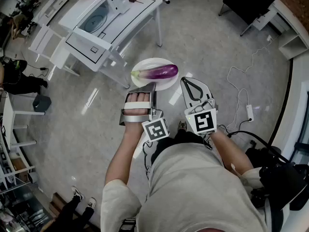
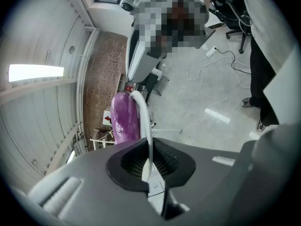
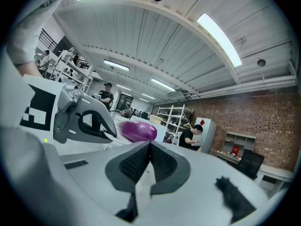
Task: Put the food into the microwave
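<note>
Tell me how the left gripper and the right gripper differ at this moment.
The left gripper is shut on the rim of the plate and carries it; the right gripper is shut with nothing between its jaws. The left gripper is at the plate's near edge; the right gripper is beside its right edge. Both point toward the eggplant on the plate.

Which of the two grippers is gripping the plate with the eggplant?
The left gripper: its jaws pinch the rim of the white plate, which carries the eggplant. The right gripper has its jaws shut on nothing.
</note>
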